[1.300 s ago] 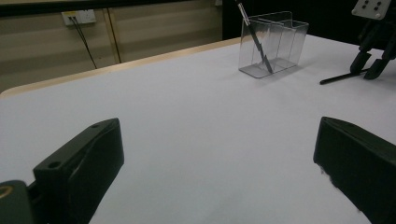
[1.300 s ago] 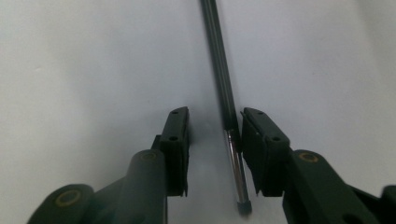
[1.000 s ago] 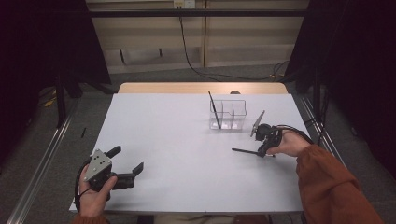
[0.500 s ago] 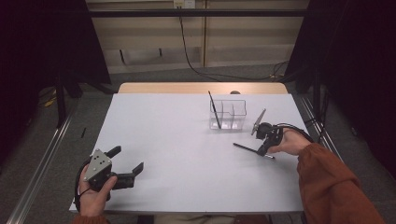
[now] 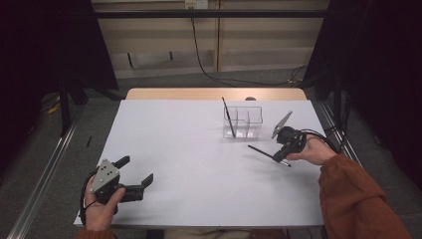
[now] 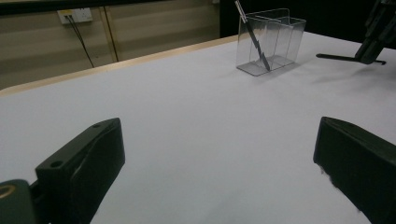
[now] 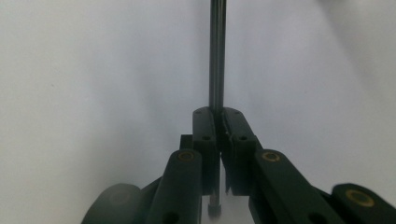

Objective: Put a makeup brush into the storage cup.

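right hand-held gripper (image 5: 281,156): jaws clamped tight on a black pen (image 5: 261,151), just right of the clear organizer (image 5: 243,122)
pen: lifted off the white table (image 5: 199,164), sticking out past the jaws toward the organizer
left hand-held gripper (image 5: 135,174): jaws wide apart, holding nothing, well left of the organizer

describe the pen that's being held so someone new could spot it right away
On the white table, find the clear holder near the far right. Just nearer than it, the right gripper has its jaws shut on a thin dark pen. That pen lies nearly level, while the other pen stands tilted inside the holder.
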The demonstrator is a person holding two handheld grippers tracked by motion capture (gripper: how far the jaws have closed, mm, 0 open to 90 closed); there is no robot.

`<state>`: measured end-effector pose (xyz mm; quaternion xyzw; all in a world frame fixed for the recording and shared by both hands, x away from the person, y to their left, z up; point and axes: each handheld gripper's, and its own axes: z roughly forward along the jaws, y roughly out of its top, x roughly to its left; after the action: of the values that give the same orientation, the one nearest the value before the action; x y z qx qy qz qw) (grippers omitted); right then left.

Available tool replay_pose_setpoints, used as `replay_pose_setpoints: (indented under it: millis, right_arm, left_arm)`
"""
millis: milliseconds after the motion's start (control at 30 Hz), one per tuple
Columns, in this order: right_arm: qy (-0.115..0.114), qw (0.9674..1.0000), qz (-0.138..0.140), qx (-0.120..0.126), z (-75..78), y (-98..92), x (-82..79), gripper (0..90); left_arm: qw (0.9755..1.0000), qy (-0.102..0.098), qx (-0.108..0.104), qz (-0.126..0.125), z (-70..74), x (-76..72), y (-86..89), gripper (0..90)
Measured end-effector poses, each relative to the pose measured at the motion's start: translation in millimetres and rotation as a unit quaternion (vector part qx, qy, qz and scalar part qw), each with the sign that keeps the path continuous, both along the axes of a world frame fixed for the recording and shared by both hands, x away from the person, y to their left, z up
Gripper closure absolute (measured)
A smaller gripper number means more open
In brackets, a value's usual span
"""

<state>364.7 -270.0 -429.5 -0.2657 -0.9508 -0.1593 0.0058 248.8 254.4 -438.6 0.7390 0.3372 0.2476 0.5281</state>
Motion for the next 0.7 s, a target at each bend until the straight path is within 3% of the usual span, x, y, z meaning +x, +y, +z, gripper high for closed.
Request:
replay_pose_setpoints:
  millis: [100,333,500,700]
  right_arm:
    - [-0.010,0.9992,-0.014,0.037,5.6,-3.9,-0.3,84.7]
    - [-0.037,0.9950,-0.027,0.088,9.5,-10.0,-2.4,84.7]
    - [-0.060,0.9908,-0.042,0.114,9.5,-12.5,-8.5,84.7]
    - [-0.070,0.9871,-0.043,0.137,8.4,-13.3,-14.0,84.7]
  left_arm:
    - [1.0000,-0.002,0.000,0.001,0.1,0.0,0.6,2.0]
    - [1.0000,-0.002,0.000,0.002,0.3,-0.3,0.8,1.9]
    - [1.0000,-0.004,0.002,0.001,0.5,-0.3,0.8,1.9]
    - [1.0000,-0.005,0.003,0.000,0.5,-0.8,-0.3,2.0]
